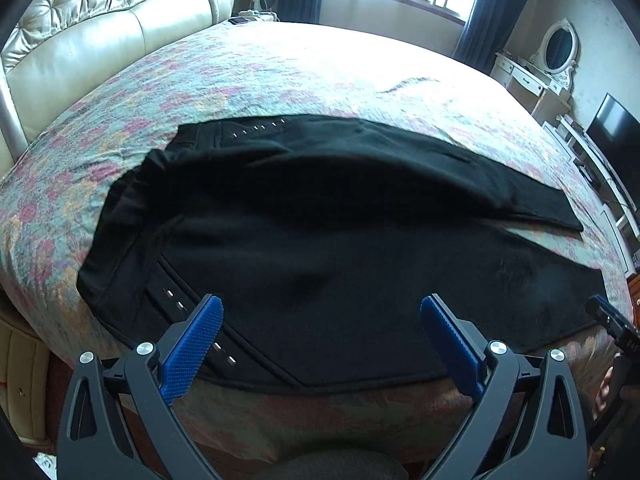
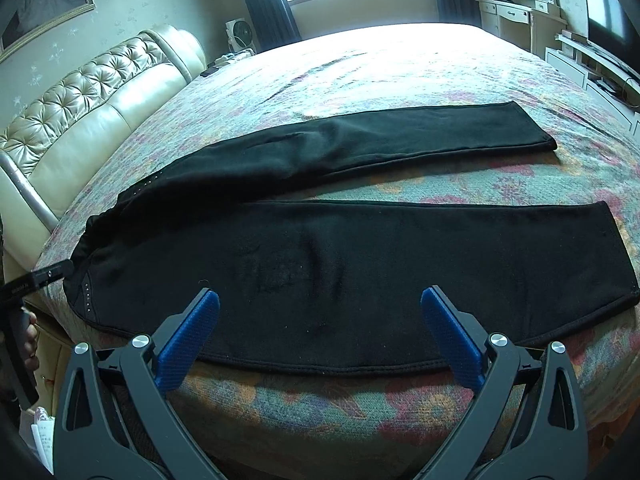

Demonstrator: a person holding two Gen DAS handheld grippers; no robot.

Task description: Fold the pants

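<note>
Black pants [image 1: 320,248] lie spread flat on the floral bedspread [image 1: 280,72], waist to the left, both legs running right. In the right wrist view the pants [image 2: 360,264] show two separate legs with a strip of bedspread between them. My left gripper [image 1: 320,312] is open and empty, hovering over the near edge by the studded waist and pocket. My right gripper [image 2: 320,308] is open and empty, over the near leg's lower edge. The right gripper's body also shows at the left wrist view's right edge [image 1: 612,320].
A tufted cream headboard [image 1: 100,28] is at the bed's left. A dressing table with an oval mirror [image 1: 556,52] and a TV [image 1: 612,128] stand to the right. A fan [image 2: 240,34] and a window lie beyond the bed.
</note>
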